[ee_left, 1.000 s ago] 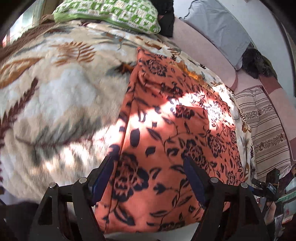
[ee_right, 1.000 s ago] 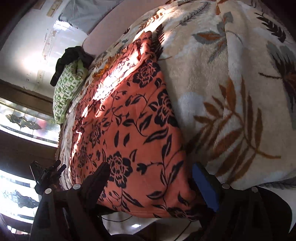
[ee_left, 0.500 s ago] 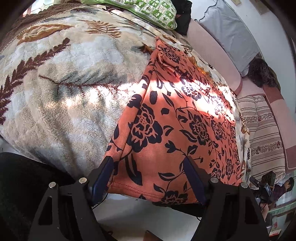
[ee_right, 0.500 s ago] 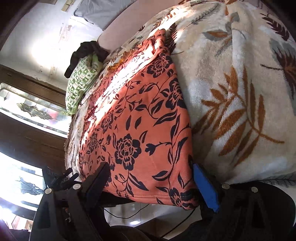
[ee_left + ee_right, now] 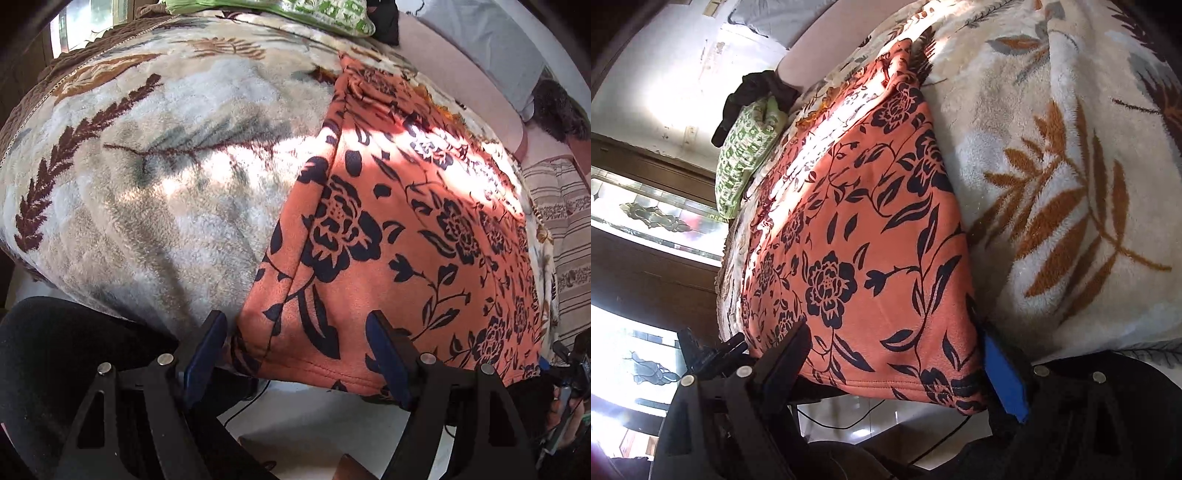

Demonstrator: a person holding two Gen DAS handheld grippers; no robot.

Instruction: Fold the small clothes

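An orange garment with a black flower print (image 5: 399,236) lies flat on the bed, its hem hanging over the near edge. It also shows in the right wrist view (image 5: 857,243). My left gripper (image 5: 299,354) is open, its jaws on either side of the hem's left corner, not closed on it. My right gripper (image 5: 901,369) is open, its jaws on either side of the hem's right corner. The other gripper shows at the edge of each view (image 5: 569,365) (image 5: 709,354).
A fleece blanket with leaf print (image 5: 140,177) covers the bed. A green patterned pillow (image 5: 295,11) and a dark garment (image 5: 753,92) lie at the far end. A striped cushion (image 5: 569,229) lies to the right. Pale floor with a cable (image 5: 857,417) lies below the bed edge.
Both grippers have drawn back and down towards the near edge of the bed, from over the garment to its hanging hem. Both stayed open.
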